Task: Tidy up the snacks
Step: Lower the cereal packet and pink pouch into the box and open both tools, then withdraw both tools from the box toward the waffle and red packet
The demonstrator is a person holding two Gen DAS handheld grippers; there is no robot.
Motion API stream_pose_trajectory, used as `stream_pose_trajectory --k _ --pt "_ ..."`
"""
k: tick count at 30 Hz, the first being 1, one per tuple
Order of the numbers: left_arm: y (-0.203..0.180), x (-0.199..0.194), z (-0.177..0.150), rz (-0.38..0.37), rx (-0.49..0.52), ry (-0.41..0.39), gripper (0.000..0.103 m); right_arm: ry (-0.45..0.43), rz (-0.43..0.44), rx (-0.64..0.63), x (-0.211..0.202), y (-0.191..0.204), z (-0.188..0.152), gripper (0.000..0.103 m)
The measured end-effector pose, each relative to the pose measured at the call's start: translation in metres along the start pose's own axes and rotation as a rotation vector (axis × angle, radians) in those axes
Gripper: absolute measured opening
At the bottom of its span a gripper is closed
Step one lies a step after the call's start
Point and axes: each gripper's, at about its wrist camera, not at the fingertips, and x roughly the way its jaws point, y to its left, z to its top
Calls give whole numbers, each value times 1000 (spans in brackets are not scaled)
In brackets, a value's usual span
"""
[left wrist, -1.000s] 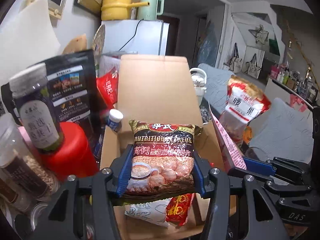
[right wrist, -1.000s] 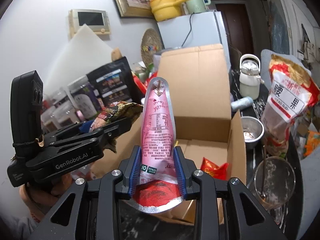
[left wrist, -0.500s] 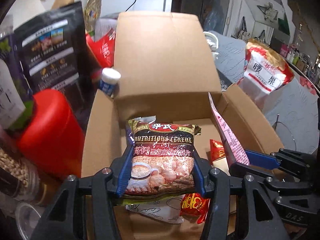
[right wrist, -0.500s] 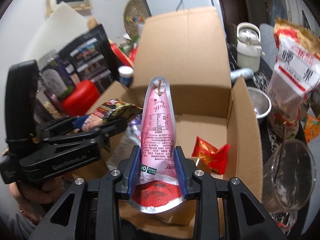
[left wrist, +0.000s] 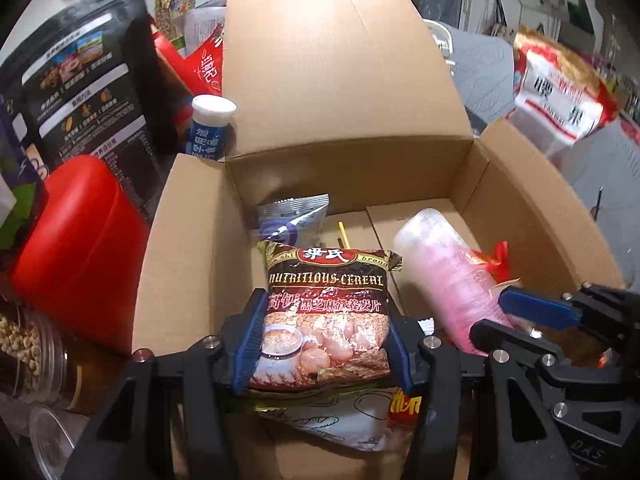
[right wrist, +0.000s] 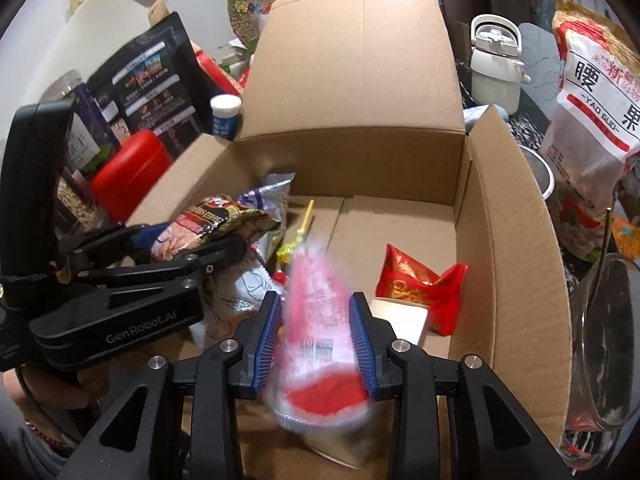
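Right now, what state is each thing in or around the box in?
Cardboard box: open, flaps up.
Cereal packet: clamped between the left fingers, over the box.
Pink pouch: between the right fingers, blurred; grip unclear.
Red packet: lying on the box floor.
White-capped bottle: upright, capped, outside the box.

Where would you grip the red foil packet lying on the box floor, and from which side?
Probably across the red foil packet at its puffed middle, coming straight down from above. It lies flat on the cardboard box floor near the right wall, so a sideways approach looks blocked; its crimped ends seem too thin to hold well.
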Motion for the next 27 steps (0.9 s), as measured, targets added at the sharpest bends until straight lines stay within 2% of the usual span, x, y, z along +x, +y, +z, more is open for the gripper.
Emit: stream_pose_trajectory --k 3,15,20,27 --pt "-5 3 -1 10 21 7 54 11 -40 -9 4 0 -2 35" --pt "-13 1 0 23 34 28 58 40 -76 3 -1 -1 -2 35" --pt "-13 -10 -2 41 20 20 59 6 -89 -4 -14 4 -2 50" --pt "-11 -29 -6 -5 -22 0 59 -29 -117 -14 -38 13 -2 50"
